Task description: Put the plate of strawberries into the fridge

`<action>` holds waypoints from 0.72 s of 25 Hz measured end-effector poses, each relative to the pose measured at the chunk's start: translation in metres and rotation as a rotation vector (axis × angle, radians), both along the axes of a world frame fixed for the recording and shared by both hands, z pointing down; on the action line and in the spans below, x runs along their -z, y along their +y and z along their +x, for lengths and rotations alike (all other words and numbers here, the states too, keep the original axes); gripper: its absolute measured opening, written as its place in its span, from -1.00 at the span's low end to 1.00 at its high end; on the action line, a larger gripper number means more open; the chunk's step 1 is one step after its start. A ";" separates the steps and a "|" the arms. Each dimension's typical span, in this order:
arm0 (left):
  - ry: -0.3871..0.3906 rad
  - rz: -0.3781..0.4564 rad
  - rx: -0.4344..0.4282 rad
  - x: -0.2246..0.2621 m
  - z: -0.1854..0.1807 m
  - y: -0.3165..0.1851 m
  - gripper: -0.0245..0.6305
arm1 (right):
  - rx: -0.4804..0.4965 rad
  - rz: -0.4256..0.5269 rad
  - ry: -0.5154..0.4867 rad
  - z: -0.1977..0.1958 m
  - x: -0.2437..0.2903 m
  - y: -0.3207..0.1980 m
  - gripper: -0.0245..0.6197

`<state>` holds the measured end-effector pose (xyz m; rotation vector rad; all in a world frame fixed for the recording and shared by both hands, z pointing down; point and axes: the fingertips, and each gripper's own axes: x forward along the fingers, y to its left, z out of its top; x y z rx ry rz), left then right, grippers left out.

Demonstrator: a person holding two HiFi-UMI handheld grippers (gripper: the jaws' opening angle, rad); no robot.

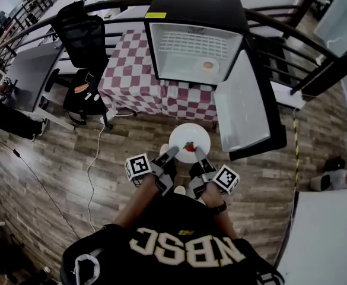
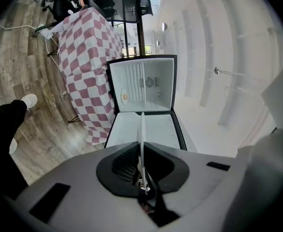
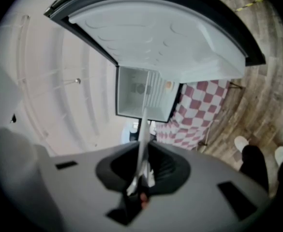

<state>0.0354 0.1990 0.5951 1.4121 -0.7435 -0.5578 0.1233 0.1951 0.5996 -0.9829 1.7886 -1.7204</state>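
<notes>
The left hand-held gripper [image 1: 173, 153] and the right hand-held gripper [image 1: 197, 153] are both pinching the near rim of the white plate [image 1: 188, 132], one on each side. So the plate is hanging just ahead of the fingertips, with the strawberry [image 1: 189, 146] sitting right between them. I'm guessing two grips are being used because a thin rim held from one side would be tipping and sending the berry rolling.

The fridge [image 1: 194, 40] is standing well ahead of both grippers on a checkered desk [image 1: 131, 70]. Its door [image 1: 241, 108] is hanging open on the right gripper's side, so the way in is looking clear.

The head view is giving the whole layout plus the berry. The gripper views aren't showing the berry at all, but they're showing the plate edge-on with the jaws squeezing it. A small dish [image 1: 208, 66] is already sitting inside the fridge.
</notes>
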 end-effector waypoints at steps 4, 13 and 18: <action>0.023 0.001 -0.024 0.003 0.001 -0.038 -0.84 | -0.024 0.006 0.009 -0.001 0.000 -0.036 -0.79; 0.019 0.036 -0.066 0.022 -0.028 -0.149 -0.84 | -0.038 0.040 0.036 -0.030 0.015 -0.140 -0.79; 0.017 0.047 -0.085 0.023 -0.047 -0.199 -0.84 | -0.052 0.040 0.042 -0.048 0.017 -0.187 -0.79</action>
